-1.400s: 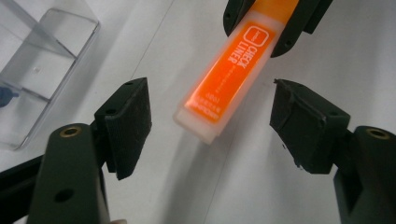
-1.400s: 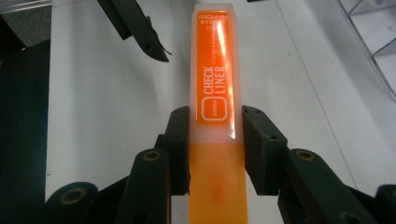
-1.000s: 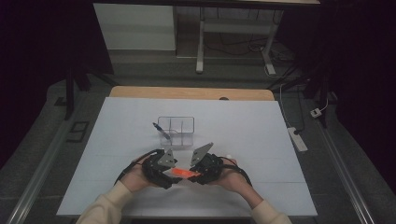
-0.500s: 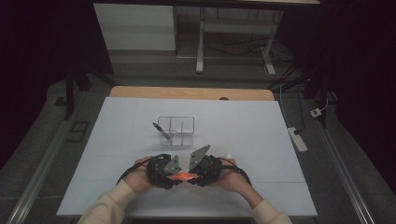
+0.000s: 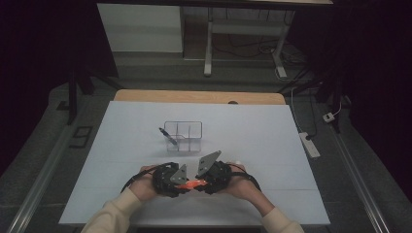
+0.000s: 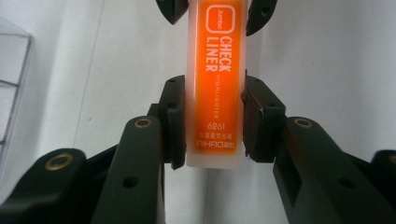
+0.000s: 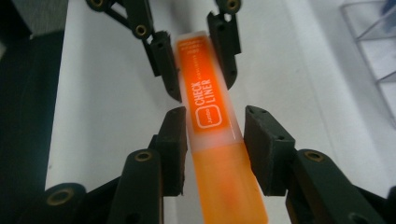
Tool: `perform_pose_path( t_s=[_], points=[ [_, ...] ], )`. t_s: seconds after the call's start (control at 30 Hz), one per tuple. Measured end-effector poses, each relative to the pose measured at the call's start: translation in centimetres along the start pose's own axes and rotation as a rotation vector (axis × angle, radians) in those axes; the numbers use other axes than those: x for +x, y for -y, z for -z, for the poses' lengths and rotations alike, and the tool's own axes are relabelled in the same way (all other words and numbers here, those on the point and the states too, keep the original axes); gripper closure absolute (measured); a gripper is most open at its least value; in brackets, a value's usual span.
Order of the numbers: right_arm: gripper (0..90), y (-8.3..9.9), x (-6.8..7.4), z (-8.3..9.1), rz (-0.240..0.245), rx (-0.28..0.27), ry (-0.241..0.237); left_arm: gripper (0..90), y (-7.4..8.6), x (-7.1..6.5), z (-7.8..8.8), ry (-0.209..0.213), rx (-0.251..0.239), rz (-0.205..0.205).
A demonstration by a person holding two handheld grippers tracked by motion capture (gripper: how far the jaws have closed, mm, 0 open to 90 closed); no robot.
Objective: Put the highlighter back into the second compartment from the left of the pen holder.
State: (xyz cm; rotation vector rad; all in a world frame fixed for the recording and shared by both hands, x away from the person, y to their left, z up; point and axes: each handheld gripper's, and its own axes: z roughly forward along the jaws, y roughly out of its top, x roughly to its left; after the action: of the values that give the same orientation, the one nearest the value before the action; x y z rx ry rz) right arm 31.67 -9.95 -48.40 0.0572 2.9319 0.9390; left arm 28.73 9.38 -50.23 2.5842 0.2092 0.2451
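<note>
An orange highlighter (image 5: 192,184) printed "CHECK LINER" hangs level just above the white table, between two hands near the front edge. My left gripper (image 5: 183,185) has just been closing. In the left gripper view both pads (image 6: 173,122) press the highlighter (image 6: 217,93) at its printed end. My right gripper (image 5: 201,183) has just been opening. In the right gripper view the highlighter (image 7: 210,112) lies between the jaws. The left pad (image 7: 176,140) touches it, while the right pad (image 7: 262,144) stands a little off it.
A clear divided box (image 5: 183,136) stands mid-table behind the hands, with a dark pen (image 5: 166,134) leaning in its left side. The box's edge appears in the left gripper view (image 6: 11,93) and the right gripper view (image 7: 373,37). A power strip (image 5: 309,144) lies right of the table.
The left gripper's jaws have drawn in onto the highlighter's end. Both hands and the highlighter have stayed where they were.
</note>
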Motion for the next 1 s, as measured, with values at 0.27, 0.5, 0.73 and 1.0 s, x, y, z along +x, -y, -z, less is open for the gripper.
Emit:
perform_pose_path(
  t_s=[0.27,0.5,0.73,1.0],
  points=[
    [44.0,0.5,-0.9,1.7,-0.129,-0.141,0.061,64.7,0.5,0.5,1.0,-0.045,-0.056,0.032],
    [37.3,1.1,-1.6,3.9,-0.218,-0.28,0.138,64.7,0.9,0.7,1.8,-0.097,-0.104,0.072],
    [31.2,2.3,-2.5,5.0,-0.297,-0.374,0.158,64.7,1.6,1.2,2.2,-0.123,-0.143,0.12],
    [28.9,3.1,-2.7,5.2,-0.352,-0.418,0.176,64.7,2.0,1.6,2.9,-0.165,-0.201,0.187]
  ],
)
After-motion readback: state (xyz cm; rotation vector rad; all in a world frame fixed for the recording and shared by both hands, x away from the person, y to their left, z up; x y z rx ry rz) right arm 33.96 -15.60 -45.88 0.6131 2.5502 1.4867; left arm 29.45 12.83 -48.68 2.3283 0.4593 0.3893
